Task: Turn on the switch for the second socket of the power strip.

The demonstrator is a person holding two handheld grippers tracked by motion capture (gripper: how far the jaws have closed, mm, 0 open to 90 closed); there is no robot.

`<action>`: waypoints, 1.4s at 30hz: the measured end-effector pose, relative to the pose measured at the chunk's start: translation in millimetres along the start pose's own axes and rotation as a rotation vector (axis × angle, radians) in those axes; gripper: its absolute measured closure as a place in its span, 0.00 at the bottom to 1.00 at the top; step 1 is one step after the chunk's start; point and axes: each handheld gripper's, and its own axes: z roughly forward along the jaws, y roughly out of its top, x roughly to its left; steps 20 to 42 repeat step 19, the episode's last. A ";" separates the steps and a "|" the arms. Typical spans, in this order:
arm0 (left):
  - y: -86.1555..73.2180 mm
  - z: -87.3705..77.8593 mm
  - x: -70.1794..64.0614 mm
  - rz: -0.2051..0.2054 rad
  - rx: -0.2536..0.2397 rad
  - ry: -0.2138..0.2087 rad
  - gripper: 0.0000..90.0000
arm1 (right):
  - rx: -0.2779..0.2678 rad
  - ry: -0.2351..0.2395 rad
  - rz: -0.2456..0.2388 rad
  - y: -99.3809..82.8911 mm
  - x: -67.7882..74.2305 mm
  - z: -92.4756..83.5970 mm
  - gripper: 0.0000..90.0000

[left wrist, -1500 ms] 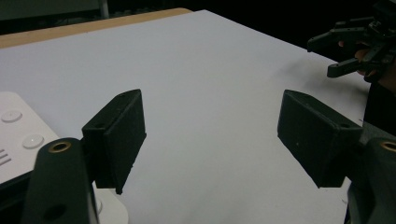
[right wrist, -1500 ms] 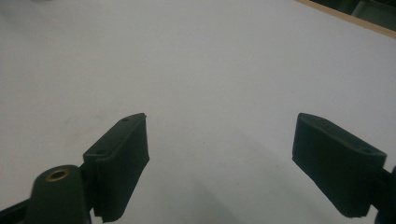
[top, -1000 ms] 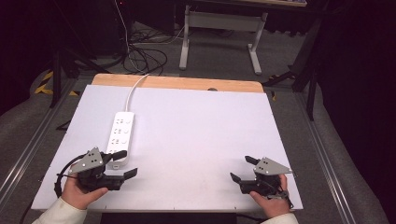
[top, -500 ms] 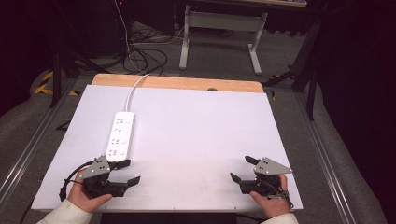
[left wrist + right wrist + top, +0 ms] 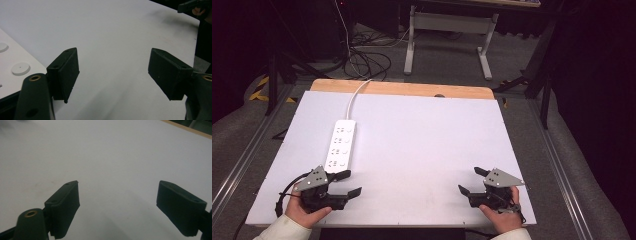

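A white power strip [image 5: 340, 144] lies on the left half of the white table [image 5: 422, 140], its cord running off the far edge. My left gripper [image 5: 348, 183] rests near the front left, open and empty, just in front of the strip's near end. In the left gripper view my left gripper [image 5: 113, 71] has wide-apart jaws, and the power strip [image 5: 15, 67] lies at its left. My right gripper [image 5: 472, 181] sits open near the front right with nothing between its fingers. The right gripper view shows my right gripper [image 5: 117, 205] over bare table.
A wooden strip [image 5: 402, 89] runs along the table's far edge. Beyond it, cables [image 5: 362, 57] lie on the floor beside a white desk frame [image 5: 447, 35]. Metal rails [image 5: 562, 165] flank the table. The other gripper [image 5: 197, 6] appears far off in the left gripper view.
My left gripper has slid toward the front edge and slightly right, away from the strip's near end. The right gripper has stayed in place.
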 end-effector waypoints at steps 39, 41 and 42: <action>1.8 -5.3 -1.2 0.060 -0.023 0.025 0.23 | 0.000 0.001 -0.002 0.0 -0.2 0.3 0.21; 1.8 -5.3 -1.2 0.060 -0.023 0.025 0.23 | 0.000 0.001 -0.002 0.0 -0.2 0.3 0.21; 1.8 -5.3 -1.2 0.060 -0.023 0.025 0.23 | 0.000 0.001 -0.002 0.0 -0.2 0.3 0.21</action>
